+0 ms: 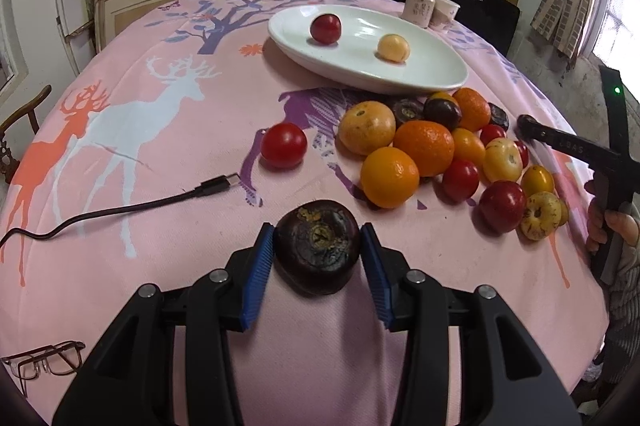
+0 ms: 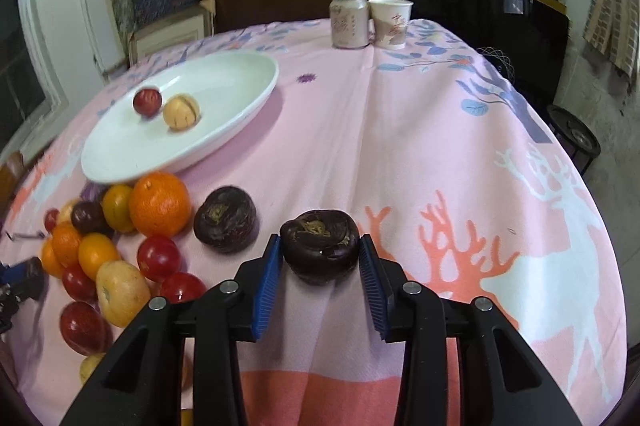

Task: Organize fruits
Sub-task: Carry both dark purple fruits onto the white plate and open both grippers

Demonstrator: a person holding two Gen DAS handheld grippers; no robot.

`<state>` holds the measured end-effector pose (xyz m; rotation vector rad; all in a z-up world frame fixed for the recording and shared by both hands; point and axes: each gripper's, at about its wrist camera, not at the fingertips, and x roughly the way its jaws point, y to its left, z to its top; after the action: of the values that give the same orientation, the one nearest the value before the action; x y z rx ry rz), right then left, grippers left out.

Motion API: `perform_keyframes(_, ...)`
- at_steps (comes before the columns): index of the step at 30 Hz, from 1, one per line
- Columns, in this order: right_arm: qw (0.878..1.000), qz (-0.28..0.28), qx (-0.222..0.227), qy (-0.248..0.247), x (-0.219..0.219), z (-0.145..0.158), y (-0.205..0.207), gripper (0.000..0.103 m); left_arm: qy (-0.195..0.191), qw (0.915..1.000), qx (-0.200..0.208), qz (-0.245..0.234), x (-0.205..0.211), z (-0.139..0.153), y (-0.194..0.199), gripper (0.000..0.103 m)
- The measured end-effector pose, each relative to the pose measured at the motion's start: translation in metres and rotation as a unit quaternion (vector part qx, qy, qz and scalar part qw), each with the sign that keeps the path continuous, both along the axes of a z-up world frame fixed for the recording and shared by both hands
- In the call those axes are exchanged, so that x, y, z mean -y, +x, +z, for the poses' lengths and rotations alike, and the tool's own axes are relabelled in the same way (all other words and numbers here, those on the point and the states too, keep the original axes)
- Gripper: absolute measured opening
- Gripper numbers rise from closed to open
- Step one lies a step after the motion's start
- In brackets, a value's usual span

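My left gripper (image 1: 317, 232) is shut on a dark purple round fruit (image 1: 316, 246), its blue pads pressed against both sides just above the pink cloth. My right gripper (image 2: 320, 242) is likewise shut on a second dark purple fruit (image 2: 320, 252). Another dark fruit (image 2: 226, 218) lies just left of it. The white oval plate (image 1: 360, 81) holds a red fruit (image 1: 326, 28) and a pale yellow one (image 1: 394, 47). In front of the plate, a pile of oranges, red and yellow fruits (image 1: 424, 145) lies on the cloth. One red fruit (image 1: 284, 145) sits apart to the left.
A black USB cable (image 1: 120, 205) and a pair of glasses (image 1: 44, 362) lie on the left of the table. A drink can (image 2: 349, 21) and a paper cup (image 2: 390, 23) stand at the far edge. A hand holds the other tool's black body (image 1: 580, 149) at the right.
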<state>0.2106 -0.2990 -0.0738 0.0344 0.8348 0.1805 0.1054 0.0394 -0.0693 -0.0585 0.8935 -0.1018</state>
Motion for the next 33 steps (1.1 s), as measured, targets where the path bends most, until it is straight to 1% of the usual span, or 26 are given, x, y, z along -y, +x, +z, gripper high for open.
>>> perform_keyframes(3,0.999,-0.022,0.017,0.035,0.015,0.01,-0.009,0.04,-0.01,0.9999,0.009,-0.005,-0.002,0.008,0.003,0.043)
perform_keyframes(5,0.998,-0.027,0.034,0.052,0.02,0.022,-0.015,0.04,0.001,0.9999,0.016,-0.001,-0.002,0.018,0.014,0.043)
perform_keyframes(7,0.996,-0.025,0.059,0.062,0.019,0.043,-0.016,0.04,0.002,0.9994,0.033,-0.002,0.0,0.037,0.033,0.043)
perform_keyframes(9,0.995,-0.007,0.075,0.068,0.009,0.064,-0.009,0.04,0.0,0.9988,0.049,-0.004,0.004,0.055,0.058,0.043)
perform_keyframes(11,0.994,0.01,0.084,0.067,-0.007,0.079,0.002,0.04,0.002,0.9982,0.06,-0.006,0.011,0.068,0.085,0.043)
perform_keyframes(13,0.994,0.035,0.087,0.063,-0.033,0.089,0.021,0.04,0.001,0.9983,0.058,-0.006,0.016,0.072,0.107,0.043)
perform_keyframes(15,0.993,0.053,0.083,0.059,-0.053,0.09,0.036,0.04,0.0,0.9988,0.049,-0.005,0.022,0.068,0.132,0.043)
perform_keyframes(18,0.994,0.072,0.069,0.05,-0.082,0.079,0.06,0.04,-0.005,0.9995,0.03,-0.004,0.027,0.054,0.157,0.043)
perform_keyframes(22,0.995,0.076,0.048,0.034,-0.099,0.059,0.083,0.041,0.0,0.9999,0.015,-0.001,0.028,0.037,0.173,0.045)
perform_keyframes(23,0.996,0.071,0.047,0.032,-0.098,0.054,0.085,0.045,0.002,0.9999,0.015,0.001,0.027,0.034,0.174,0.047)
perform_keyframes(24,0.996,0.065,0.05,0.038,-0.095,0.053,0.085,0.059,0.002,0.9999,0.015,0.0,0.026,0.033,0.175,0.055)
perform_keyframes(25,0.996,0.061,0.055,0.047,-0.091,0.054,0.084,0.064,0.001,0.9998,0.018,0.001,0.025,0.032,0.174,0.063)
perform_keyframes(27,0.993,0.058,0.071,0.072,-0.081,0.062,0.079,0.064,-0.003,0.9997,0.023,0.003,0.022,0.035,0.172,0.066)
perform_keyframes(29,0.99,0.051,0.091,0.092,-0.072,0.07,0.074,0.064,-0.007,0.9995,0.031,0.006,0.018,0.039,0.167,0.066)
perform_keyframes(30,0.987,0.045,0.107,0.109,-0.063,0.077,0.067,0.067,-0.009,0.9991,0.039,0.01,0.015,0.043,0.164,0.068)
perform_keyframes(31,0.985,0.041,0.118,0.119,-0.058,0.081,0.064,0.074,-0.009,0.9988,0.046,0.015,0.012,0.046,0.16,0.075)
perform_keyframes(32,0.982,0.033,0.133,0.129,-0.051,0.085,0.058,0.079,-0.008,0.9983,0.054,0.021,0.008,0.049,0.156,0.079)
perform_keyframes(33,0.98,0.023,0.147,0.133,-0.045,0.088,0.052,0.088,-0.005,0.9979,0.059,0.025,0.006,0.052,0.151,0.084)
